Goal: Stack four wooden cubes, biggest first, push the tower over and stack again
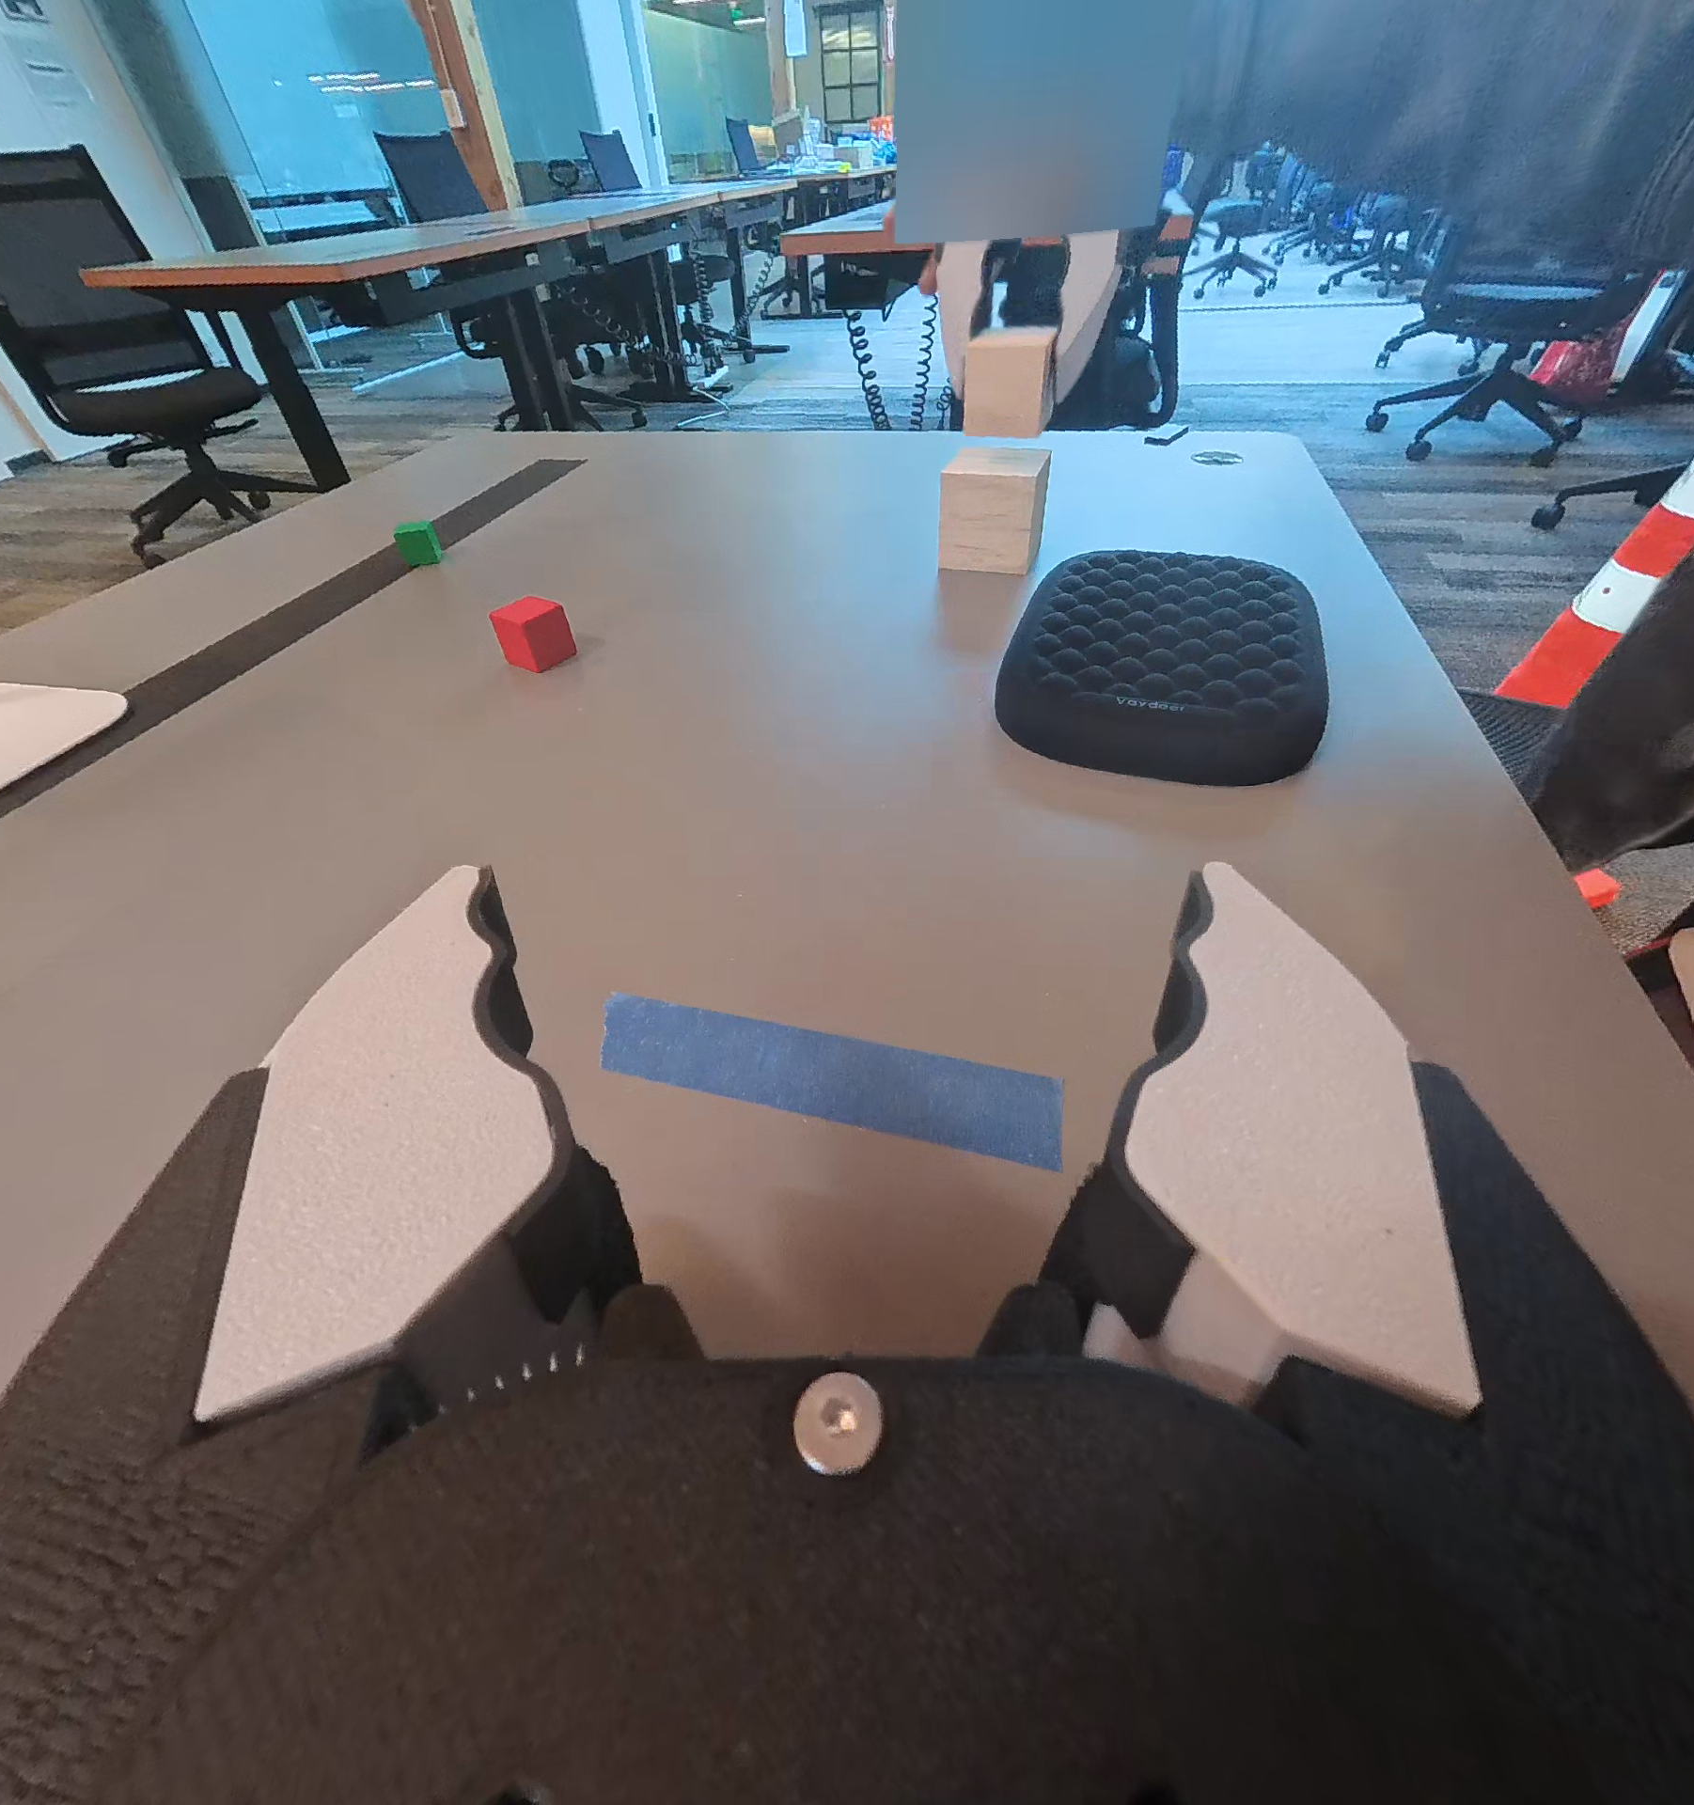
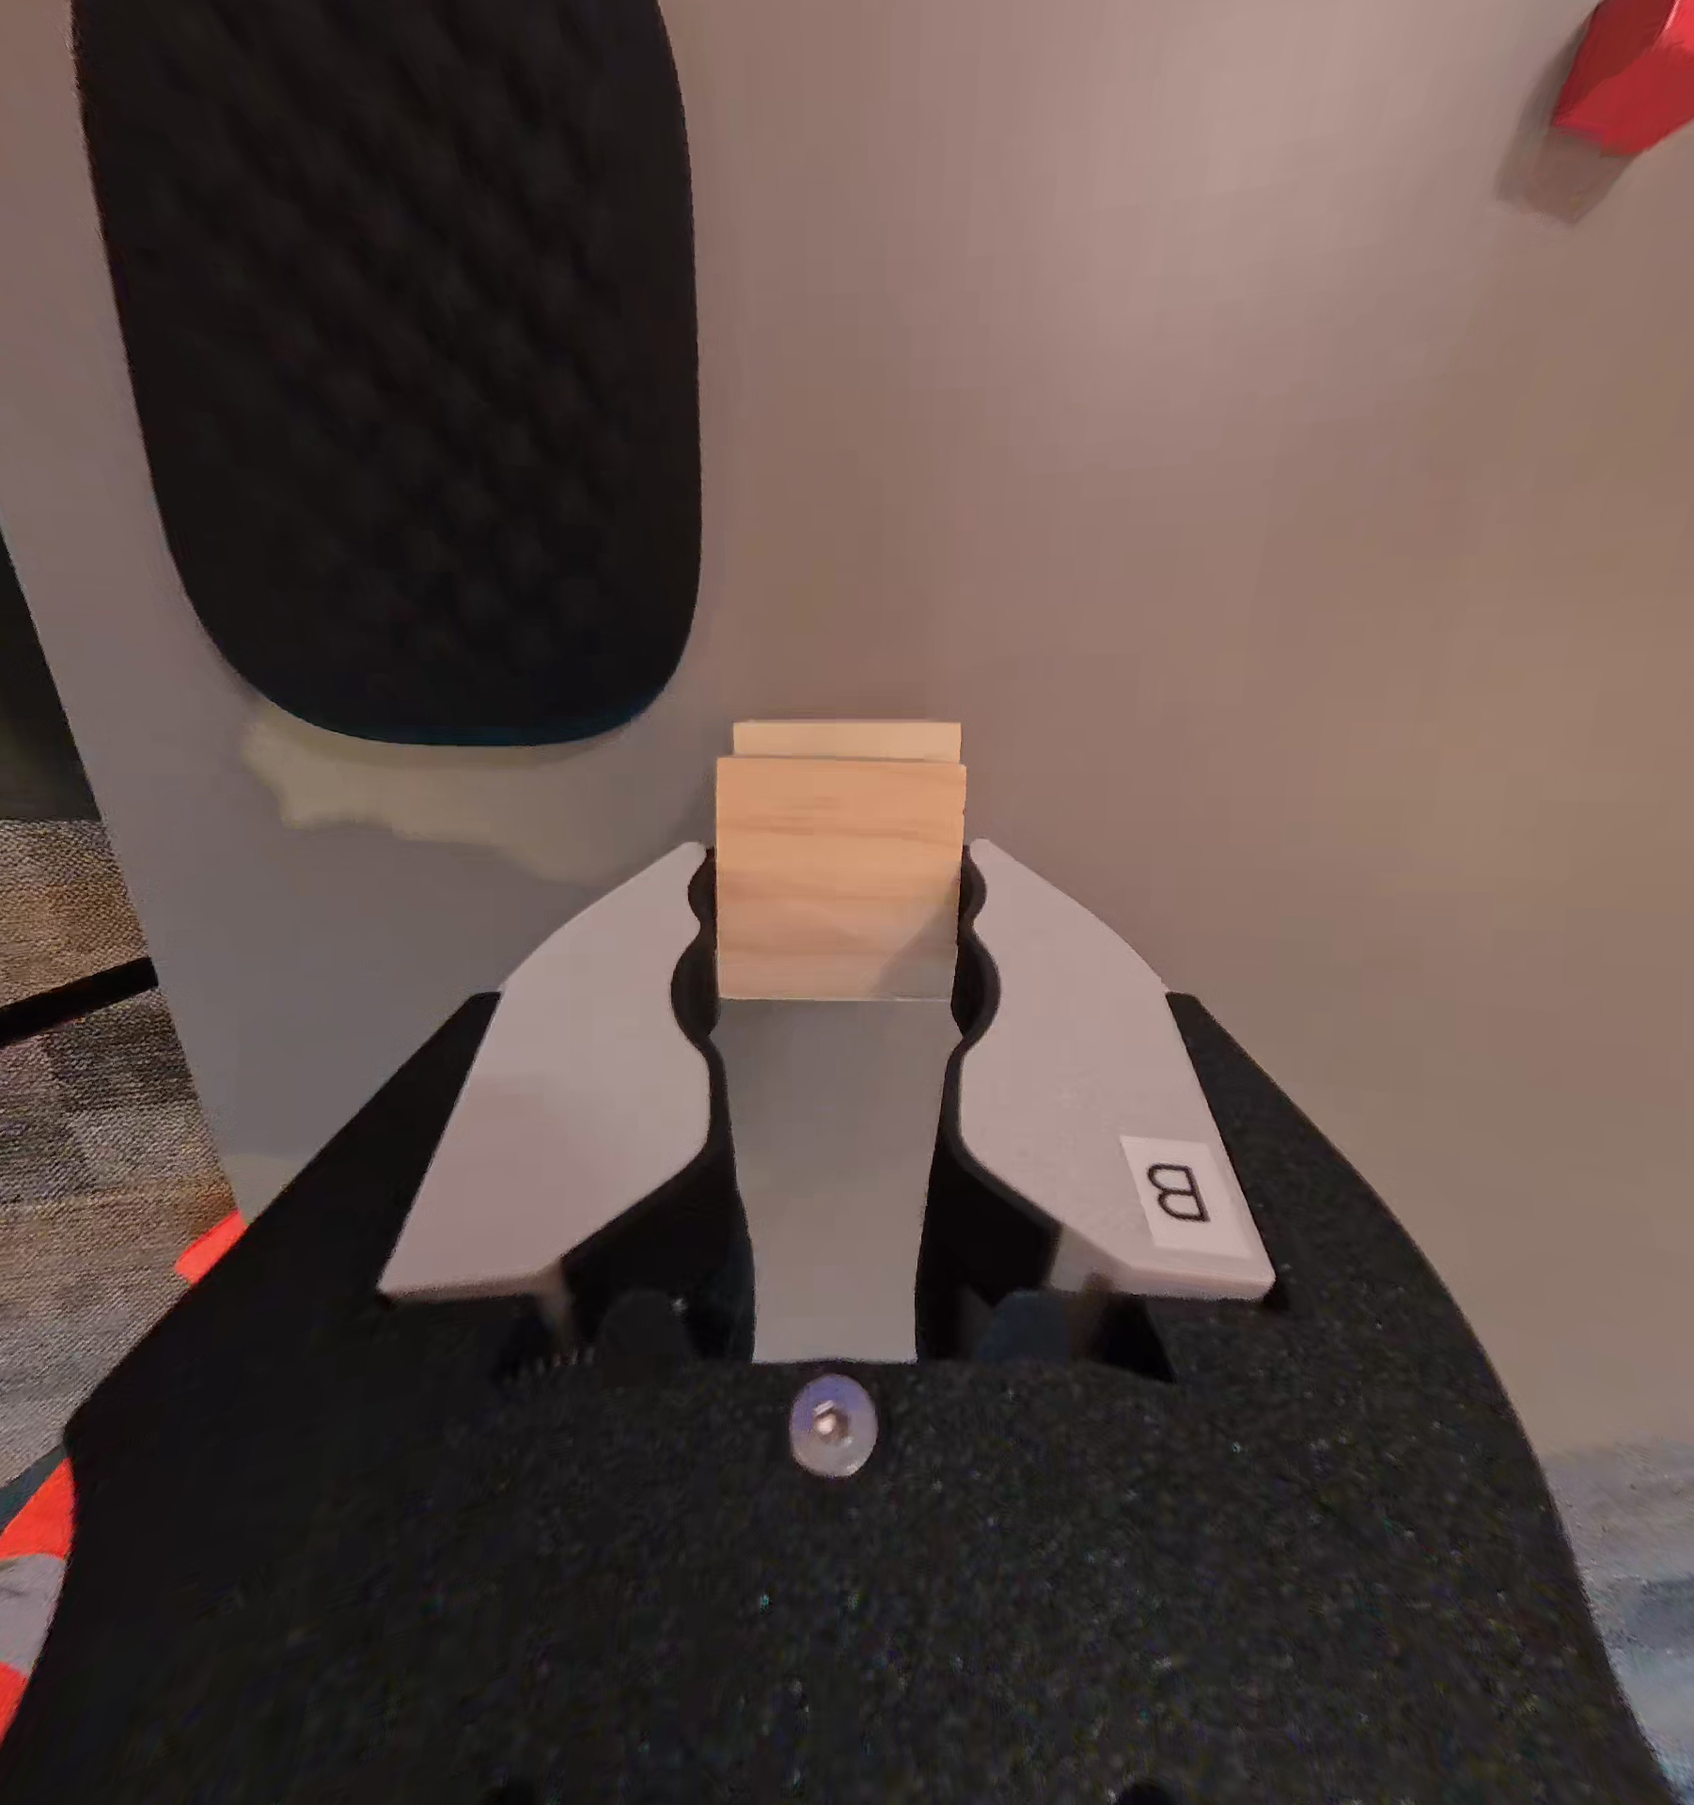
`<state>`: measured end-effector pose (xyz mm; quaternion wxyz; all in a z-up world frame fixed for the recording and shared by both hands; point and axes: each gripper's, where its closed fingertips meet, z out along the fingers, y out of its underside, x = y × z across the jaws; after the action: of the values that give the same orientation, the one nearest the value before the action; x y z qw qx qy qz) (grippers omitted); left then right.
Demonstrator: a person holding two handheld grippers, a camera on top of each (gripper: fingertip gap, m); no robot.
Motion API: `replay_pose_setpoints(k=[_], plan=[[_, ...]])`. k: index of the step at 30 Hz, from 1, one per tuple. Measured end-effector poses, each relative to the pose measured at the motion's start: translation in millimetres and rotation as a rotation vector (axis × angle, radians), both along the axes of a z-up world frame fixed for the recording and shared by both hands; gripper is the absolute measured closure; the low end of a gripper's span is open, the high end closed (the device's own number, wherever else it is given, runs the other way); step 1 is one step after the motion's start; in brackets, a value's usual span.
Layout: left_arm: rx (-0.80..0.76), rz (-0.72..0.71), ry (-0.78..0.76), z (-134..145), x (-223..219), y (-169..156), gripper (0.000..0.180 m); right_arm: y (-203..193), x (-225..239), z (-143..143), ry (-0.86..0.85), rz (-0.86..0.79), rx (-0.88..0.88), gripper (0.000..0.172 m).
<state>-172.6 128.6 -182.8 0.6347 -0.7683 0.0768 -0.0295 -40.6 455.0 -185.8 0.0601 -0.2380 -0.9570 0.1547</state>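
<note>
Over on the left, your left gripper (image 1: 843,879) hangs spread wide with nothing between its fingers, above a strip of blue tape (image 1: 828,1079) on the grey table (image 1: 726,781). Ahead lie a green cube (image 1: 418,543) and a red cube (image 1: 532,633), well apart. Further right, a black padded rest (image 1: 1165,664) carries small brand lettering on its front edge. Your right gripper (image 2: 835,860), its finger bearing a white lettered sticker (image 2: 1180,1194), clamps a pale wooden cube (image 2: 838,869) just above the larger wooden cube (image 1: 992,510).
</note>
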Motion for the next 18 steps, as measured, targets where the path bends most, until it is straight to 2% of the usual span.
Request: replay_pose_setpoints(k=[18], plan=[[0.004,0.004,-0.017,1,-2,-1,0.055,3,-3,-16,0.016,0.018,-0.026,0.126]])
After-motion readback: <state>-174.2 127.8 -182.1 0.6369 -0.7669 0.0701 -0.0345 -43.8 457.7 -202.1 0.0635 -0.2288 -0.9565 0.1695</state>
